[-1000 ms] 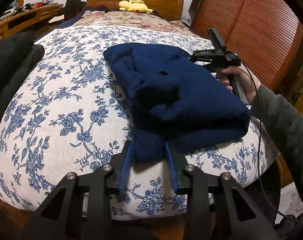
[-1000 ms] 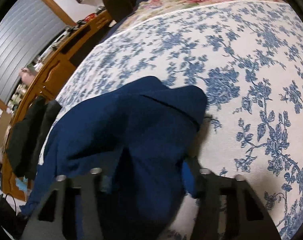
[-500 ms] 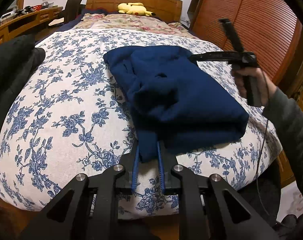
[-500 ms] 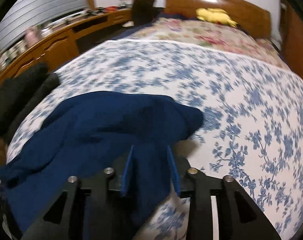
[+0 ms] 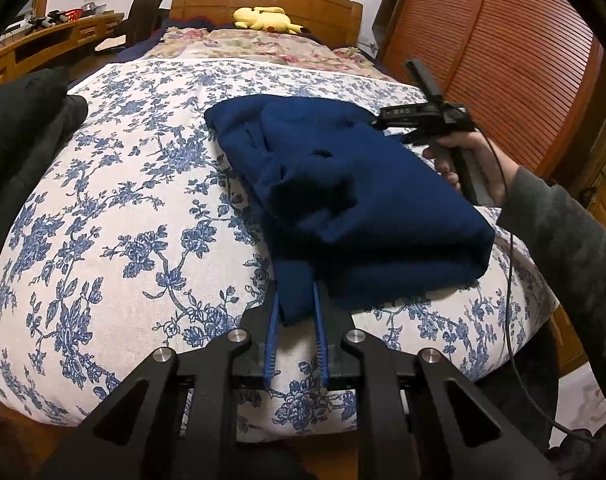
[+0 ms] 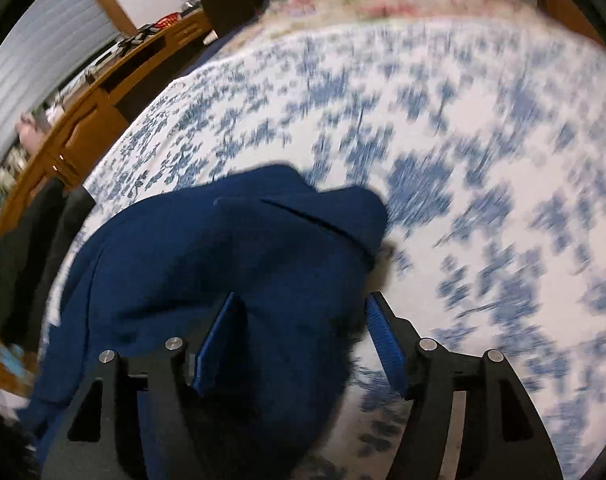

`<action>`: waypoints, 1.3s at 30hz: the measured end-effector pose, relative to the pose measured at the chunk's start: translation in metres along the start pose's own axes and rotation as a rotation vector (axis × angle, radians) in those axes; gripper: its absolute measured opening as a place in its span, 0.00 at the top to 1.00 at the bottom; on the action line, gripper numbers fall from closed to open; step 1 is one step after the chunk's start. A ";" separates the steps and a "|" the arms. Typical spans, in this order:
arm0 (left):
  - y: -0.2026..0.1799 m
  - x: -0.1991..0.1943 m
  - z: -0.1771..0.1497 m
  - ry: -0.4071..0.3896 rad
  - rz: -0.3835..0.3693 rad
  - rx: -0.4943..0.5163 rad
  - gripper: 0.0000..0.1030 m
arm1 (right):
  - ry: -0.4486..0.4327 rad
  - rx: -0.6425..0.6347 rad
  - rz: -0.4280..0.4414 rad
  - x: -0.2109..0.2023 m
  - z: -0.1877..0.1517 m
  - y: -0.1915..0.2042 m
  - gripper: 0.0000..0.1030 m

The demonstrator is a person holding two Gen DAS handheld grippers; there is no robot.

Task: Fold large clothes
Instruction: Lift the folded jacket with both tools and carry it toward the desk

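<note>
A navy garment (image 5: 363, 200) lies folded in a thick bundle on the blue-flowered bed cover (image 5: 123, 220). My left gripper (image 5: 295, 292) is shut on its near corner, with cloth filling the gap between the blue pads. In the right wrist view, which is blurred by motion, my right gripper (image 6: 303, 300) hovers over the far end of the garment (image 6: 223, 260). Its jaws are opening and stand wide, with fabric below them but not pressed by the pads. A hand (image 5: 471, 160) holds that gripper at the bundle's far right edge.
Black clothes (image 5: 19, 140) are piled at the bed's left edge. A yellow plush toy (image 5: 263, 18) rests by the wooden headboard. A wooden desk (image 5: 43, 44) runs along the left, slatted wardrobe doors (image 5: 503, 60) on the right. A cable (image 5: 511, 280) hangs from the right hand.
The left jaws narrowed onto the garment's near corner. The right gripper lifted off the far edge, then came back down to it with its jaws spread wider.
</note>
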State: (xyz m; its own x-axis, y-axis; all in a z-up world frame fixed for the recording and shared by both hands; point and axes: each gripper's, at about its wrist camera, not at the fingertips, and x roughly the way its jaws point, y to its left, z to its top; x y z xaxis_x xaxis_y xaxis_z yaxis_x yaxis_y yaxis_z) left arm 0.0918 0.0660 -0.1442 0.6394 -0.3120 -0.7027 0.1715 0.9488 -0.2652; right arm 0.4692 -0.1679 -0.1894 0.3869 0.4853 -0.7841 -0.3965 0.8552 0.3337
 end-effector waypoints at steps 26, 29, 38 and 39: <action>0.135 -0.189 0.073 -0.355 0.199 -0.010 0.92 | -0.340 -0.451 -0.005 -0.093 0.035 0.297 0.92; 0.166 -0.227 0.080 -0.398 0.295 -0.017 0.92 | -0.375 -0.495 0.037 -0.085 0.045 0.360 0.92; 0.285 -0.259 0.065 -0.340 0.592 -0.160 0.92 | -0.165 -0.517 0.113 0.030 0.042 0.488 0.76; 0.295 -0.257 0.059 -0.323 0.598 -0.185 0.92 | -0.124 -0.539 0.100 0.047 0.031 0.494 0.69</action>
State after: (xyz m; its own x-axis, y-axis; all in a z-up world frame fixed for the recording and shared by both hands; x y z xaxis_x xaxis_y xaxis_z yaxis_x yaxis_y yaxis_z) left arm 0.0224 0.4293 -0.0036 0.7800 0.3176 -0.5392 -0.3906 0.9203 -0.0230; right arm 0.3170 0.2833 -0.0455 0.4075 0.6047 -0.6843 -0.7931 0.6058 0.0630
